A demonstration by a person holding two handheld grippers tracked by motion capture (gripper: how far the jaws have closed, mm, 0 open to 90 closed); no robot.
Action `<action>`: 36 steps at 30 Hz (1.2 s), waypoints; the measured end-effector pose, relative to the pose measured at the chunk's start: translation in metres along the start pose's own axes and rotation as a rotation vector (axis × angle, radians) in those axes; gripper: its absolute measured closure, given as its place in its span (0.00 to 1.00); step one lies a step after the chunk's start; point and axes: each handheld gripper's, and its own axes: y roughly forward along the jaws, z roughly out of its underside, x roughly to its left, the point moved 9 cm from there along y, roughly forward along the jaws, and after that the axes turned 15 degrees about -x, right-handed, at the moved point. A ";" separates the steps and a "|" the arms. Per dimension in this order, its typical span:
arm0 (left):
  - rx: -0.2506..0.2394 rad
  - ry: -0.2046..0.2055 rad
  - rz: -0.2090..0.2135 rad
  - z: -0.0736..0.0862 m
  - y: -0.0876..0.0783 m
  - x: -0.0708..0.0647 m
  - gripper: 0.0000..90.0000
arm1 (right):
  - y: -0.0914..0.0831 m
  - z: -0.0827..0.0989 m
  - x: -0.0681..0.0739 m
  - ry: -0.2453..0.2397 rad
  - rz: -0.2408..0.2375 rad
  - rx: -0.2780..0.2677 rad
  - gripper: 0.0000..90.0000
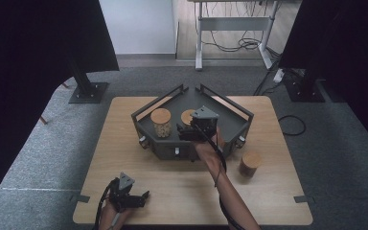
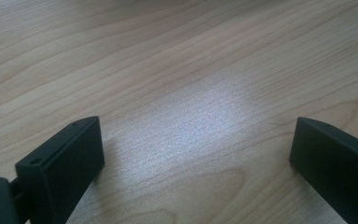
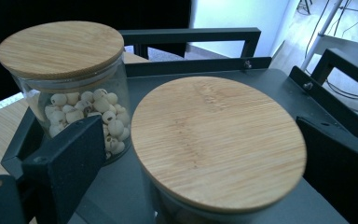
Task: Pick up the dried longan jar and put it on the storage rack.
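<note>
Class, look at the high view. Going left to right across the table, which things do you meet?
Left gripper → jar of pale beads → right gripper, by the second jar → jar standing outside the tray.

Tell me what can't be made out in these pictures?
- What fills the nearer jar: in the right gripper view its bamboo lid covers it, and the bottom edge cuts it off.
- Whether the right hand-held gripper touches that jar: the lid hides the glass.
- What the jar outside the tray holds: too small in the high view.
</note>
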 end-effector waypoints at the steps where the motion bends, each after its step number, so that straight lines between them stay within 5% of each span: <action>1: 0.001 0.000 0.001 0.000 0.000 0.000 0.03 | -0.001 0.000 0.000 0.002 0.003 -0.003 0.04; 36: 0.000 -0.002 -0.001 0.000 0.000 0.000 0.03 | -0.047 0.000 -0.003 -0.021 -0.026 -0.019 0.05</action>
